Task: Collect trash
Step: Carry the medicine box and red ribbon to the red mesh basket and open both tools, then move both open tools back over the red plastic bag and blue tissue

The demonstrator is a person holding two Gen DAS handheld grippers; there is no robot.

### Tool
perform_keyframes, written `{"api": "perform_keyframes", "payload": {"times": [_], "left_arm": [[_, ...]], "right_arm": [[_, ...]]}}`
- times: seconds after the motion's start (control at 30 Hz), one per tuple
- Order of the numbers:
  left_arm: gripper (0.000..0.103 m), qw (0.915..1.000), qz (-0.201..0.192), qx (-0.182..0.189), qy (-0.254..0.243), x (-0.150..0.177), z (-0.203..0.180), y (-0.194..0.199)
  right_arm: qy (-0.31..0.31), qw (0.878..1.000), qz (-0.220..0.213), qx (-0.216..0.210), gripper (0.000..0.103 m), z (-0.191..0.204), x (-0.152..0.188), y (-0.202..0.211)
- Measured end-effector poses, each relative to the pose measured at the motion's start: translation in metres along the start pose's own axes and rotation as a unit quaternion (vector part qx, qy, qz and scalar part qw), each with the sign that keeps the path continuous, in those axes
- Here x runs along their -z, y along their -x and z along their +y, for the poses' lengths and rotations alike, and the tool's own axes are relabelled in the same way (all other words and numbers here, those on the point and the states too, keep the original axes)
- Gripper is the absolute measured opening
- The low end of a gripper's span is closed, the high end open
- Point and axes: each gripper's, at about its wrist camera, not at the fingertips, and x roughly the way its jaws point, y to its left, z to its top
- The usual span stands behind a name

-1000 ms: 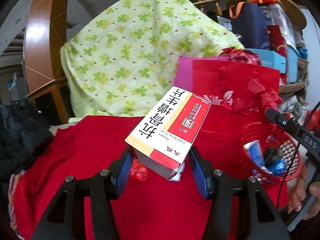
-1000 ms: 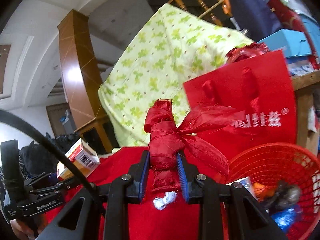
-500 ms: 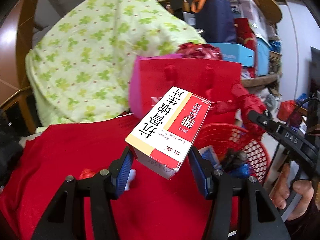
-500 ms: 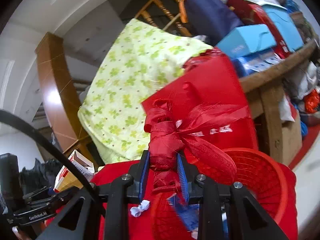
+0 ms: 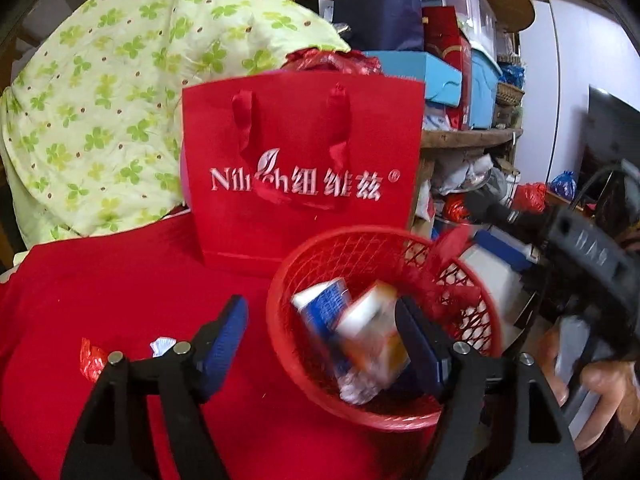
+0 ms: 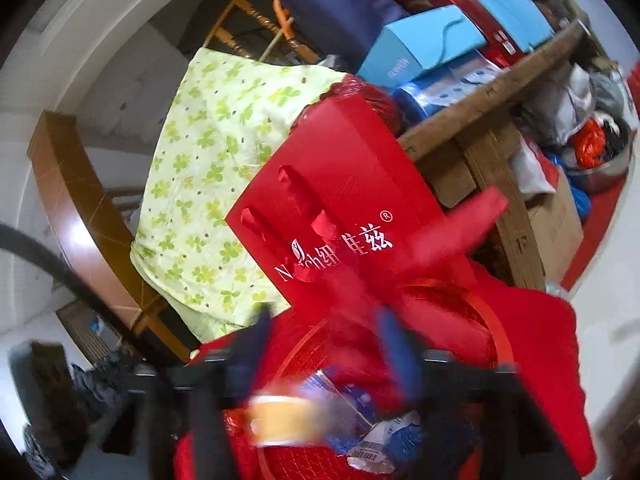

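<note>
Left wrist view: the left hand-held gripper [image 5: 320, 336] is spreading its jaws over the red mesh basket [image 5: 304, 264], and the pads touch nothing. A white and orange carton [image 5: 372, 320], blurred, sits loose between them, tipping into the basket beside a blue and white packet [image 5: 320, 304]. The carton looks like light, stiff cardboard that dents at the corners; it is best held across its two broad faces near the middle. On the red cloth [image 5: 120, 280] covering the desk, two scraps remain just left of the gripper: a crumpled red wrapper [image 5: 90, 360] and a small white wrapper [image 5: 160, 346]. Both look very light, soft and crinkly, likely to slip, so a pinch low at the bulkiest fold suits them. A red paper bag [image 5: 304, 168] stands behind the basket.

Right wrist view: the right hand-held gripper [image 6: 324, 344] is heavily blurred, its jaws opening above the basket [image 6: 496, 328]. A red ribbon bow [image 6: 452, 228] hangs loose in front of it, and I cannot tell whether a pad touches it. It is limp, weightless fabric that snags on mesh; its knot is the firmest place to hold. The carton [image 6: 280, 420] shows as an orange smear below.
</note>
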Motion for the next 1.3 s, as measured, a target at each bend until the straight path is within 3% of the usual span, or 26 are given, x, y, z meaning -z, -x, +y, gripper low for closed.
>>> {"api": "perform_keyframes", "payload": {"times": [0.17, 0.3, 0.47, 0.63, 0.73, 0.87, 1.17, 1.3], "left_arm": [[0.077, 0.9992, 0.008, -0.034, 0.017, 0.020, 0.033, 0.009], [0.077, 0.9955, 0.024, -0.084, 0.038, 0.049, 0.077, 0.022], [0.077, 0.9787, 0.050, -0.175, 0.095, 0.095, 0.157, 0.039], [0.077, 0.9583, 0.070, -0.233, 0.149, 0.138, 0.223, 0.052], [0.077, 0.9514, 0.079, -0.247, 0.166, 0.158, 0.245, 0.055], [0.077, 0.9436, 0.093, -0.264, 0.177, 0.184, 0.262, 0.054], [0.077, 0.9340, 0.102, -0.270, 0.211, 0.200, 0.291, 0.041], [0.077, 0.9341, 0.105, -0.265, 0.215, 0.202, 0.294, 0.039]], "right_arm": [[0.006, 1.000, -0.009, -0.015, 0.068, 0.008, 0.001, 0.001], [0.053, 0.997, -0.028, -0.052, 0.068, 0.039, 0.009, 0.004], [0.147, 0.982, -0.027, -0.113, 0.068, 0.097, 0.040, 0.001], [0.209, 0.966, 0.050, -0.144, 0.068, 0.152, 0.093, -0.034], [0.223, 0.960, 0.110, -0.132, 0.068, 0.169, 0.122, -0.066], [0.224, 0.954, 0.182, -0.085, 0.068, 0.178, 0.157, -0.109], [0.247, 0.935, 0.248, 0.049, 0.069, 0.161, 0.212, -0.183], [0.203, 0.936, 0.280, 0.071, 0.069, 0.141, 0.220, -0.208]]}}
